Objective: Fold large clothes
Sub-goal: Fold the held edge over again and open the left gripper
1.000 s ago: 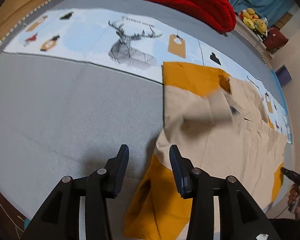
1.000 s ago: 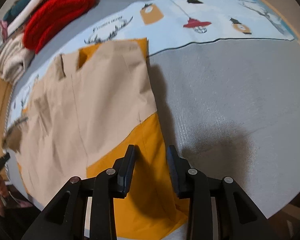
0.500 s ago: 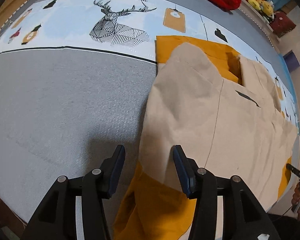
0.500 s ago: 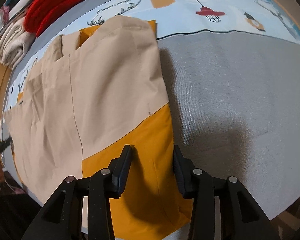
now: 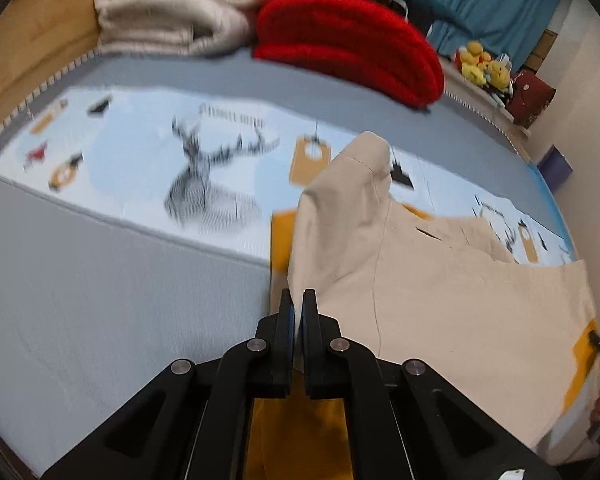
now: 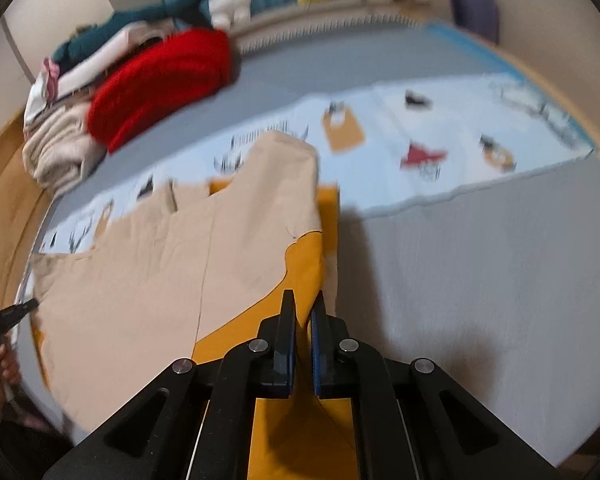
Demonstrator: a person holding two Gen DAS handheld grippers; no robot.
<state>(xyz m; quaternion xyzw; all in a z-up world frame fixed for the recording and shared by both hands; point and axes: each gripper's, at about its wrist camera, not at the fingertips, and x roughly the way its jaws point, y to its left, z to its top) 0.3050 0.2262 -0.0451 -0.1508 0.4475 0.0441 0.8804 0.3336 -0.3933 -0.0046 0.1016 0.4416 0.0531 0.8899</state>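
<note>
Both sets of jaws are pinched nearly closed on cloth, the left gripper (image 5: 296,300) on the beige-and-mustard garment (image 5: 440,280) at its beige edge, the right gripper (image 6: 304,304) on its mustard edge, lifting it off the grey bed (image 6: 480,280) before a red blanket (image 5: 348,52).

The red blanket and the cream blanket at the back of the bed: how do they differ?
The red blanket is bright and looks fuzzy; the cream blanket is pale and smoother. In the left view the red one lies right of the cream one, nearer the yellow plush toys. The cream one sits beside the wooden edge. Both are folded and on the grey bed.
</note>
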